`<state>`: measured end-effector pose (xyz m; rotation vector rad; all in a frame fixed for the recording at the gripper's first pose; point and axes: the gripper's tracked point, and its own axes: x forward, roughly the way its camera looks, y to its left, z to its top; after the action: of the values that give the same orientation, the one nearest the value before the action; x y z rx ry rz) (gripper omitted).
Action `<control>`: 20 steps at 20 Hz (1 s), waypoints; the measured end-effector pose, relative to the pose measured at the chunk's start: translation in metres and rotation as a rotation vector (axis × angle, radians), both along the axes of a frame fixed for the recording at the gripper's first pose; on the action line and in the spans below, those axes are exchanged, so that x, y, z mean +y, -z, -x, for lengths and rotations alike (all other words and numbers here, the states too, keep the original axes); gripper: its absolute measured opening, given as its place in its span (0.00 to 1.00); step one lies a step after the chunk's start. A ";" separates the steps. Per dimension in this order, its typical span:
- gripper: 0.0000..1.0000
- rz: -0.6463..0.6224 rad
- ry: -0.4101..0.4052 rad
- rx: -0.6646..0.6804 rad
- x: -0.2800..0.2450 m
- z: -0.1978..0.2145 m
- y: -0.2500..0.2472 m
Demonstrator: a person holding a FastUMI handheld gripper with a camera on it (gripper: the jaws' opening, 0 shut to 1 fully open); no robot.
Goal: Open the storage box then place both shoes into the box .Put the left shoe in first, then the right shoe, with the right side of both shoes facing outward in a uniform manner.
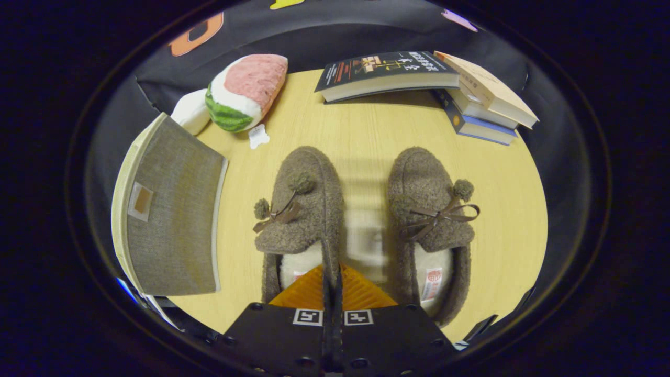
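Two brown fuzzy slippers with bows and pompoms lie side by side on the wooden table (361,125), toes pointing away from me. The left shoe (306,199) sits just ahead of my fingers, and the right shoe (429,209) lies to the right of them. My gripper (332,275) is shut on the left shoe's right side wall at the heel opening, with the thin wall pinched between both pads. The grey fabric storage box (172,220) with cream edges stands left of the shoes. Its grey panel with a brown tab faces me.
A watermelon-slice plush (246,91) and a white soft item (191,111) lie beyond the box, with a small white tag (258,136) near them. An open book (387,73) and a stack of books (487,104) lie at the far right of the table.
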<state>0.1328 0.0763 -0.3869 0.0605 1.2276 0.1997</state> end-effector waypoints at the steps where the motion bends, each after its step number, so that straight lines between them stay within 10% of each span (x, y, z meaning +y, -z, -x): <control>1: 0.01 -0.010 0.007 -0.003 0.000 0.002 -0.006; 20: 0.00 -0.203 -0.069 -0.215 0.075 0.016 -0.197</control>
<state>0.1168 0.1516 -0.1895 0.1691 0.9932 0.3810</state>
